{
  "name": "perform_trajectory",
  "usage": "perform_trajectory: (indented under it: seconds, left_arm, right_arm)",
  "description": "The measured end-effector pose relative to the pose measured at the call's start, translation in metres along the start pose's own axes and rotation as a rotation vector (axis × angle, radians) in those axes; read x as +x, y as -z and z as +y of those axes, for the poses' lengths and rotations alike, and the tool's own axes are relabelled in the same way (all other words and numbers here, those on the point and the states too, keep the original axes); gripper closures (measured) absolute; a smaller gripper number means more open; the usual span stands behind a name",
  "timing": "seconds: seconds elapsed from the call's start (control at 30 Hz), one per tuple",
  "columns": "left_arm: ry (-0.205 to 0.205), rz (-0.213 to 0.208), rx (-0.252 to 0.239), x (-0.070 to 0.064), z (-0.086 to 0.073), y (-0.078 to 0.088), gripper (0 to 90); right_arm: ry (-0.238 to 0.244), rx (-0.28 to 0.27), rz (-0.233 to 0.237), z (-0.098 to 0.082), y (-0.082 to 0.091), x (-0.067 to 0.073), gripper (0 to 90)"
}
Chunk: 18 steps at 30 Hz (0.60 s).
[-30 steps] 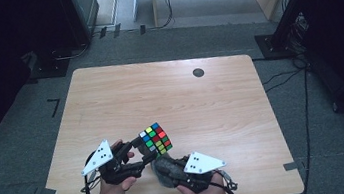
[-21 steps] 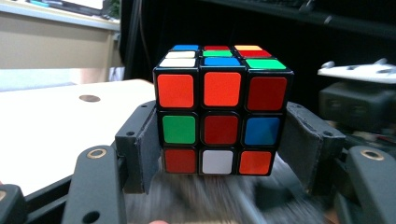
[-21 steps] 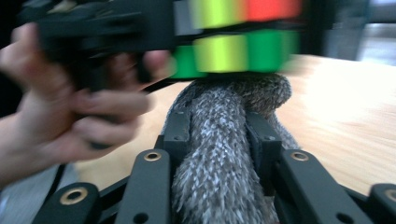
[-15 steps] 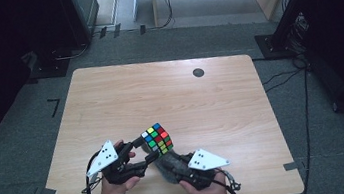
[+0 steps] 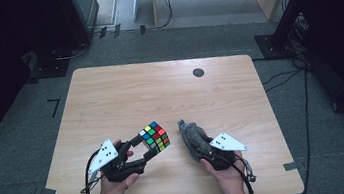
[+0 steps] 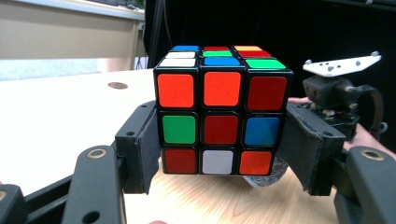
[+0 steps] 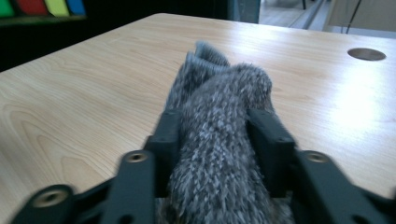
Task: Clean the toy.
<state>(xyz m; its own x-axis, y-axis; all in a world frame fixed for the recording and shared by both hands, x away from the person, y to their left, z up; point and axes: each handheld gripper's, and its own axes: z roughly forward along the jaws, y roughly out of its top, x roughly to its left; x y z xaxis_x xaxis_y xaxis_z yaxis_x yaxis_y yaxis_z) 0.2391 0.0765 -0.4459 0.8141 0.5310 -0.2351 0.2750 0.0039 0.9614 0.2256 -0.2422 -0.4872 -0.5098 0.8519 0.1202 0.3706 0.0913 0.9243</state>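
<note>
While the left gripper stays clamped on the cube, its pads pressed flat against two opposite faces, the right gripper has drawn off to the side with the grey cloth. The cube is held just above the table, near the front edge and a little left of its middle; in the left gripper view a red-and-orange face looks back along the jaws. The cloth, bunched into a roll, lies between the right jaws in the right gripper view. Those jaws have just been opening, yet the pads there look to be still against the fabric — a light grip rather than a firm one. Its free end droops toward the table, right of the cube and clear of it, near the front edge.

By the look of things the work is wiping the cube, and this is a pause between strokes: cloth pulled away, cube steady. Earlier the two were touching; now a gap shows between them.

The next move depends on intent. To wipe another face, the left hand must turn the cube to offer it and the right must tighten on the cloth before bringing it back — slack jaws would let it slip. To finish, the cloth only needs lowering onto the table and letting go.
</note>
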Motion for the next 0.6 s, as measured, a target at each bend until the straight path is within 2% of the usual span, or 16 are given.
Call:
perform_trajectory:
  seconds: [0.1,0.2,0.27,0.4,0.47,0.6]
  left_arm:
    - [0.004,0.026,0.012,0.001,0.0,-0.001,34.9]
    - [-0.02,0.091,0.05,-0.001,0.0,-0.003,34.9]
    - [-0.015,0.106,0.06,-0.002,0.001,-0.004,34.9]
    - [0.004,0.108,0.059,-0.007,0.003,-0.007,34.9]
    - [0.017,0.096,0.055,-0.01,0.004,-0.008,35.0]
    - [0.04,0.073,0.057,-0.019,0.004,-0.013,34.9]
  right_arm:
    - [0.007,-0.03,0.017,0.005,0.003,0.002,43.1]
    - [0.026,-0.056,0.014,0.013,0.008,0.008,32.6]
    - [0.015,-0.085,0.04,0.018,0.011,0.013,27.6]
    - [0.088,-0.102,0.117,0.023,0.011,0.035,20.5]
    - [0.122,-0.103,0.148,0.023,0.008,0.047,18.1]
    - [0.156,-0.116,0.17,0.022,0.004,0.064,15.8]
